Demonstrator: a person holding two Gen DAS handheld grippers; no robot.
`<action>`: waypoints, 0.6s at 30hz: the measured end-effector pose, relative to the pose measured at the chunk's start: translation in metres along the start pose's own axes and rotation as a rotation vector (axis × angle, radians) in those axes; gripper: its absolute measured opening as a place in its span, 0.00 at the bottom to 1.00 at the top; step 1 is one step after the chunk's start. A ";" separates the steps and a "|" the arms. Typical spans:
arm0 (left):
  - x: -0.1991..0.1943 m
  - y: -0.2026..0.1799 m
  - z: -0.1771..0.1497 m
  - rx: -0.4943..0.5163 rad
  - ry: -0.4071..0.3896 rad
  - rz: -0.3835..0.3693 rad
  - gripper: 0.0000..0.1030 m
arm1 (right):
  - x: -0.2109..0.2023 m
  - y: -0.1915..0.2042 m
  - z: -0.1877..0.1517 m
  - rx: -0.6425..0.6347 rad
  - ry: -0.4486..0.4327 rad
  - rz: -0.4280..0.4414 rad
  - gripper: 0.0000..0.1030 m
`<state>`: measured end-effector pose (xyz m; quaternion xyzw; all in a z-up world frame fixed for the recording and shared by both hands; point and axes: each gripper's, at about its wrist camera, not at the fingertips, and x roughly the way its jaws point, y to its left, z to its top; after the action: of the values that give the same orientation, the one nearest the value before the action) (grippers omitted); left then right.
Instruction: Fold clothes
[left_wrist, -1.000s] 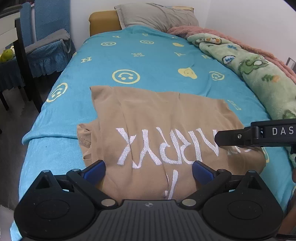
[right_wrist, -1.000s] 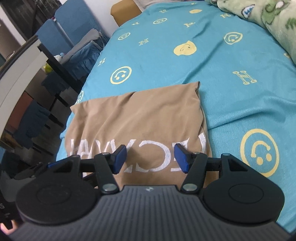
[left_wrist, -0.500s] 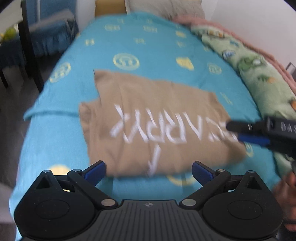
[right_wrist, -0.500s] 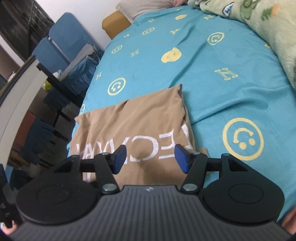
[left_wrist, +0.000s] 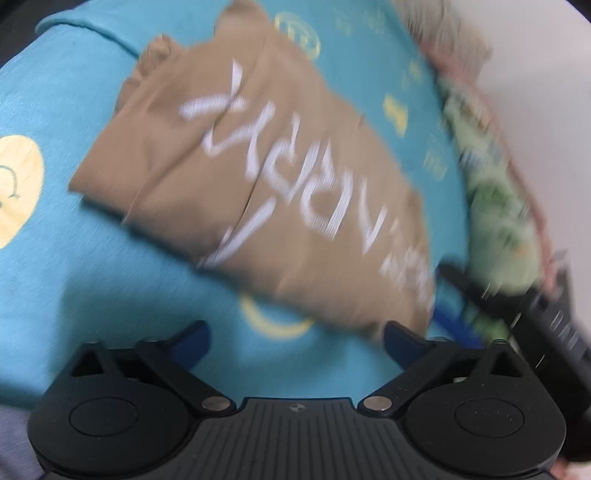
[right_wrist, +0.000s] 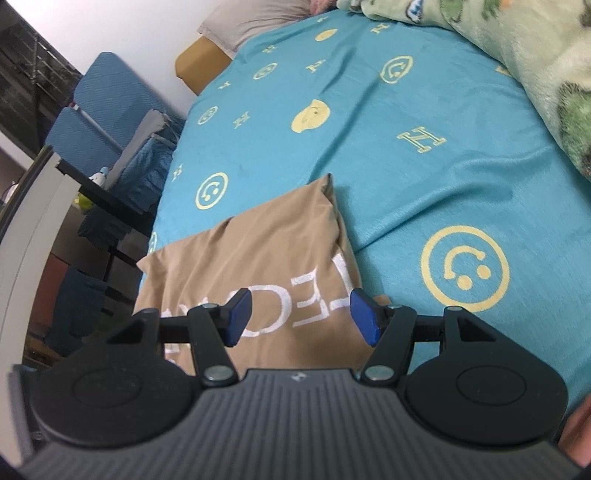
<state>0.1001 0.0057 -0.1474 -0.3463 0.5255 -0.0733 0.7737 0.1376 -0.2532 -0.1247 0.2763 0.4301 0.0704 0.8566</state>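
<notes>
Both grippers hang over the near edge of the bed (right_wrist: 424, 122), and neither one holds anything. On the left gripper (left_wrist: 295, 341) the jaws stand wide apart, with only the blue cover between them. On the right gripper (right_wrist: 297, 315) the jaws are about half open, above the cloth and not pressing it.

A tan shirt (left_wrist: 258, 177) with white letters lies partly folded near the bed's near edge. Its fold edge on the right side runs toward the middle of the bed, and a bunched part of it, maybe a sleeve or the collar, shows toward the left edge. The left view is blurred, so fine creases cannot be read.

I judge the shirt to be light, soft and limp. It will sag and drape when lifted, and it may slide a little on the smooth cover. It is not fragile. A good hold would be a pinch on a corner or on the folded edge, through all layers, one gripper at each end, so that the layers do not slip apart.
</notes>
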 end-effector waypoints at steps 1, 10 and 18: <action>-0.001 0.001 0.002 -0.021 -0.029 -0.011 0.99 | 0.001 -0.001 0.000 0.003 0.000 -0.004 0.61; -0.021 0.038 0.015 -0.147 -0.261 -0.048 0.90 | 0.008 -0.001 -0.001 -0.002 0.011 -0.036 0.60; -0.037 0.035 0.017 -0.122 -0.334 -0.085 0.73 | -0.001 -0.002 0.000 0.025 -0.021 -0.002 0.61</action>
<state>0.0900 0.0573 -0.1367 -0.4218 0.3782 -0.0154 0.8239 0.1362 -0.2552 -0.1251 0.2871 0.4221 0.0613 0.8577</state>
